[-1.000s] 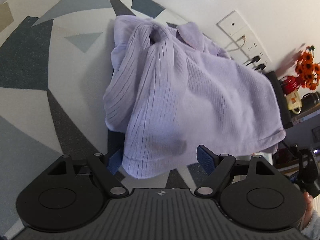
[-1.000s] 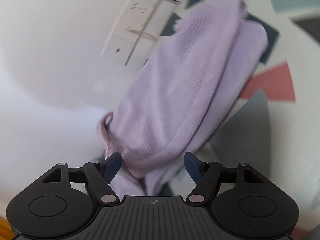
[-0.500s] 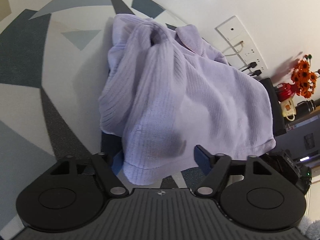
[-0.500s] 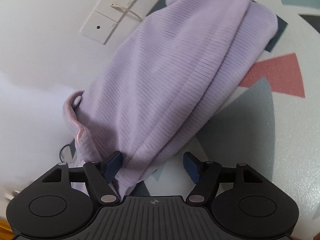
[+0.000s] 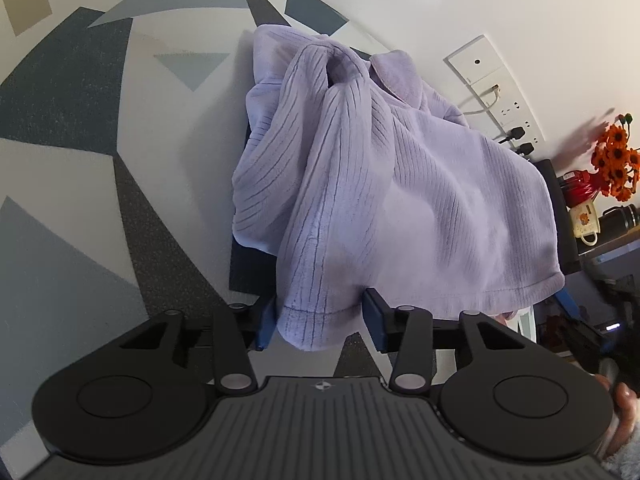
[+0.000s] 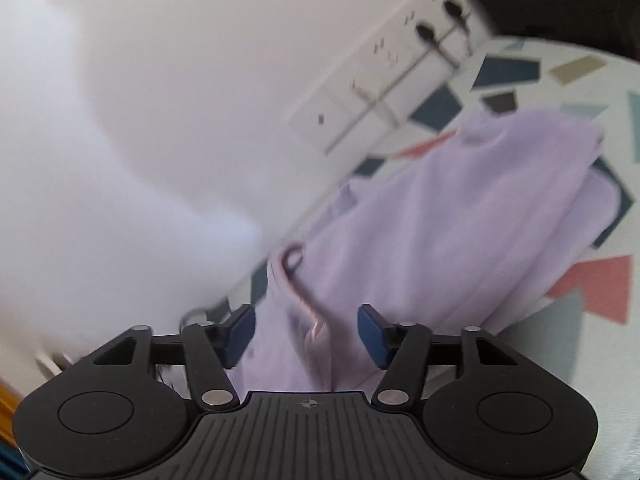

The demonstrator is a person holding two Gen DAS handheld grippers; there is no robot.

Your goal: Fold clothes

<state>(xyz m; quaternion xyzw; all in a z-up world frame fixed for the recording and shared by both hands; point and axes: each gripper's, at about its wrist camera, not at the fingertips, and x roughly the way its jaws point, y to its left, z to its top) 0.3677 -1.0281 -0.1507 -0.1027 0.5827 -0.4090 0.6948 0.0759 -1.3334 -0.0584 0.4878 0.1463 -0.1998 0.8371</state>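
left gripper (image 5: 320, 322): fingers apart around the lilac sweater (image 5: 392, 184) hem, which has slid in since a second ago
right gripper (image 6: 307, 334): gaping too, fabric now between
sweater: bunched on the patterned table (image 5: 80, 128), my guess is grabbing comes next

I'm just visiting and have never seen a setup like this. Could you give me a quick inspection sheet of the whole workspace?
Surface: patterned mat with grey, dark and pink shapes.
Job's things: lilac ribbed garment, bunched and partly lifted, unfolded.
Clutter: nothing seen on the mat.
Grippers: left hand-held gripper open, hem edge hanging between its fingers; right hand-held gripper open, cloth between its fingers.
Cables: black plugs and a white cable at the wall sockets.
Surroundings: white wall, orange flowers, mug on a side shelf.
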